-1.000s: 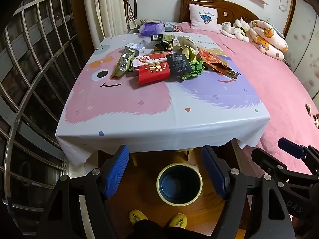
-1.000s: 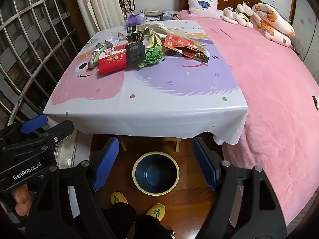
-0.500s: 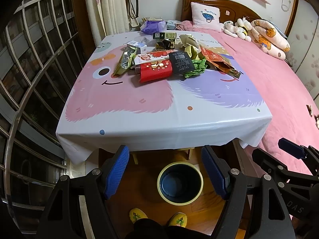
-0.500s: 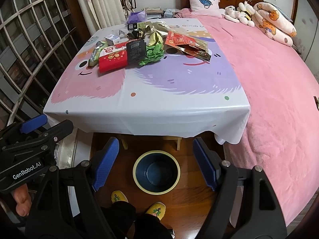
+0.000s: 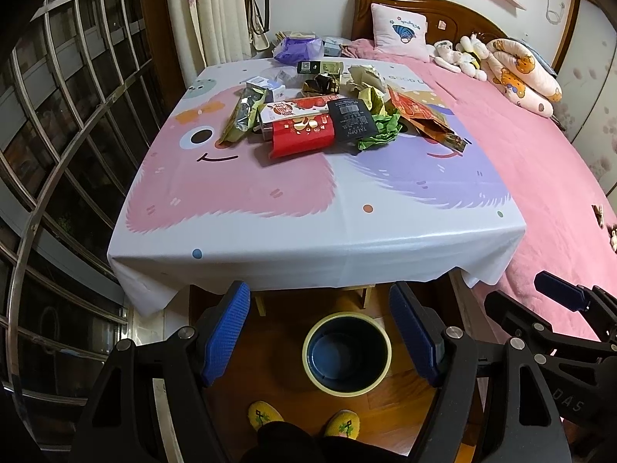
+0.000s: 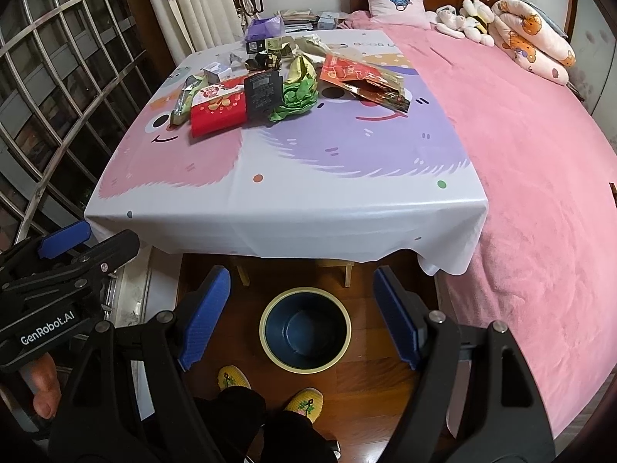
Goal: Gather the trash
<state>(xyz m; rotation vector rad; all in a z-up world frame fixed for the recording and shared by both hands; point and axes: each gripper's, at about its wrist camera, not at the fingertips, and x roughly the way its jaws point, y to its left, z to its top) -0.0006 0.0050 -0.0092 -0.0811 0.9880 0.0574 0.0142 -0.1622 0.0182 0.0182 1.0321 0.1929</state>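
two open claws, left claw (image 5: 322, 330), right claw (image 6: 302, 318), one bin (image 5: 346, 352), two slippers (image 5: 264, 416)

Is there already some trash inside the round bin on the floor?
No, the bin shows only its bare dark bottom, and the wrappers all lie on the table.
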